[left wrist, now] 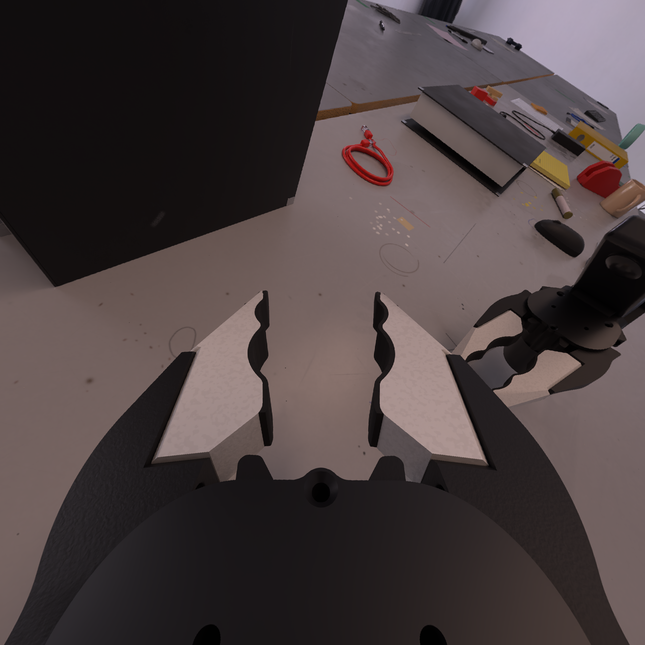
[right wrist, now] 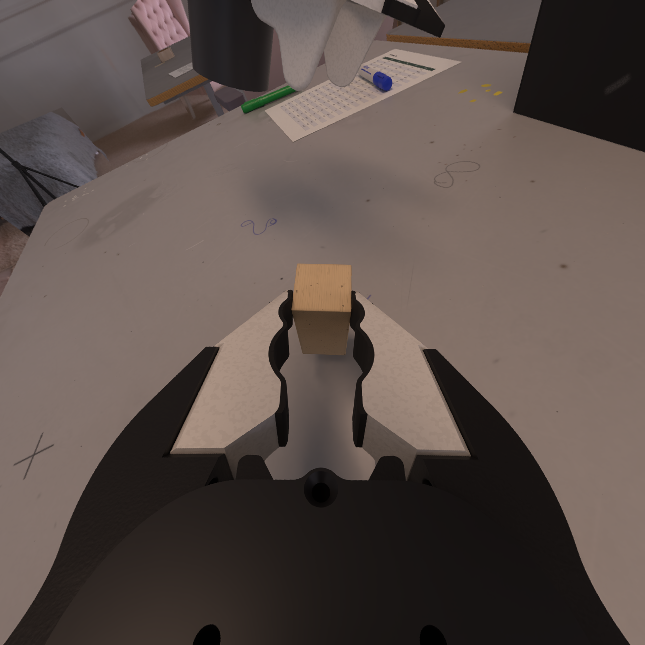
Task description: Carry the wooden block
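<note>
The left tool (left wrist: 321,296) hangs above the scuffed grey surface (left wrist: 314,244) with its speckled white, wavy-edged fingers (left wrist: 223,377) spread wide around nothing. To its right, the right tool (right wrist: 321,296) pinches the wooden block (right wrist: 321,307) at its fingertips, a smooth, pale, square-ended piece held clear above the surface, with both black pads touching its sides.

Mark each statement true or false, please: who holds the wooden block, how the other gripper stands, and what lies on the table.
1. The right gripper pinches the wooden block at its fingertips. True.
2. The left gripper holds a block. False: open, nothing between its fingers.
3. A green marker lies beside the printed sheet. True.
4. The coiled cable is blue. False: red.
</note>
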